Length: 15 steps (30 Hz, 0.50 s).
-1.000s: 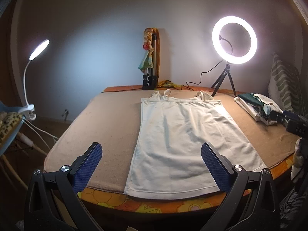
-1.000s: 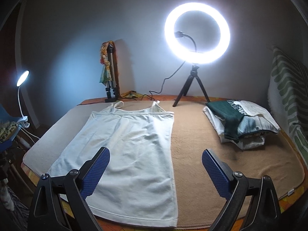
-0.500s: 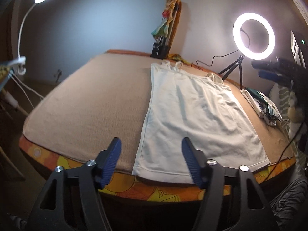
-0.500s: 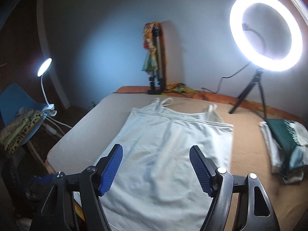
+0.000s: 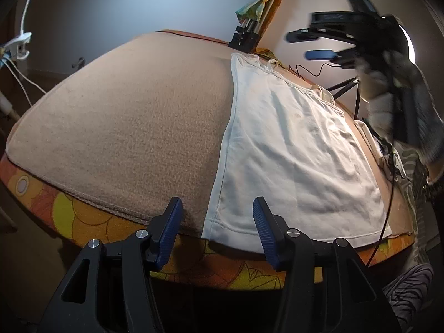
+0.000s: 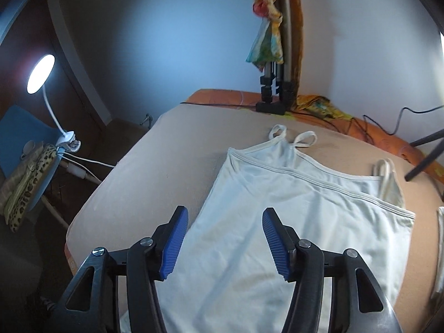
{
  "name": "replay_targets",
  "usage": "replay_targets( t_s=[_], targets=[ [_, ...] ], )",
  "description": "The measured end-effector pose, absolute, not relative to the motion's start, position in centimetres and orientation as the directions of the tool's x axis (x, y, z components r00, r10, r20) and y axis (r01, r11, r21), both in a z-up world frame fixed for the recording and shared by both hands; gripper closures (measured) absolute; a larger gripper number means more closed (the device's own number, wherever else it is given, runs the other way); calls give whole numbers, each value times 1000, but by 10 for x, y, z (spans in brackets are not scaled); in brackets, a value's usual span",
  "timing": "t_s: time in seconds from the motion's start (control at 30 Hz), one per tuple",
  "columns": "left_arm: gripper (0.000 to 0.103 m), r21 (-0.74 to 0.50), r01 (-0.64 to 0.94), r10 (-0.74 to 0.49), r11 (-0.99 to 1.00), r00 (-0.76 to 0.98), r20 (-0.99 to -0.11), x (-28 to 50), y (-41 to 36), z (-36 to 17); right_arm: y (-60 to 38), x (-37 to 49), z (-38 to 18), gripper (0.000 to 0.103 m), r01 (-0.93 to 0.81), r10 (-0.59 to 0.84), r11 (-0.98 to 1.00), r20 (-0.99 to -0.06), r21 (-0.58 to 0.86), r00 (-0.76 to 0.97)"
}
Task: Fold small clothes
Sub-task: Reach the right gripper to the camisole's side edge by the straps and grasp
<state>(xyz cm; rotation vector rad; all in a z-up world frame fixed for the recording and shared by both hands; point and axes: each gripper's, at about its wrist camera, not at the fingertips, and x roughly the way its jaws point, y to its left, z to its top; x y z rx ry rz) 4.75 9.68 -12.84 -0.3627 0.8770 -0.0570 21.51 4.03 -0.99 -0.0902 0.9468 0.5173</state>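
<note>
A white strappy top [image 5: 294,149] lies flat on the tan blanket [image 5: 133,127], hem towards me, straps at the far end. My left gripper [image 5: 216,222] is open and empty, just before the hem's left corner at the table's front edge. My right gripper [image 6: 224,236] is open and empty, hovering over the top's left side [image 6: 277,222], pointing towards the straps [image 6: 305,138]. The right gripper also shows in the left wrist view [image 5: 313,44], high above the far end of the top.
A folded tripod [image 6: 274,83] with a colourful cloth stands at the back edge. Cables [image 6: 388,127] and ring-light tripod legs [image 6: 427,152] are at back right. A clip lamp [image 6: 41,75] and a chair [image 6: 25,161] stand left of the table. Folded clothes [image 5: 371,138] lie at the right.
Both grippers' jaws have narrowed but stay open. The left gripper moved down to the hem's left corner. The right gripper moved left and forward over the top.
</note>
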Motion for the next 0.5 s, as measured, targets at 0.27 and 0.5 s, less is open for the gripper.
replay_targets(
  t_s=[0.27, 0.5],
  targets=[
    [63, -348, -85, -214, 934, 647, -732, 52, 98, -130, 86, 279, -52, 50, -415, 373, 886, -847, 205, 379],
    [82, -422, -69, -282, 904, 645, -710, 54, 105, -132, 113, 309, -84, 54, -399, 311, 903, -885, 161, 346]
  ],
)
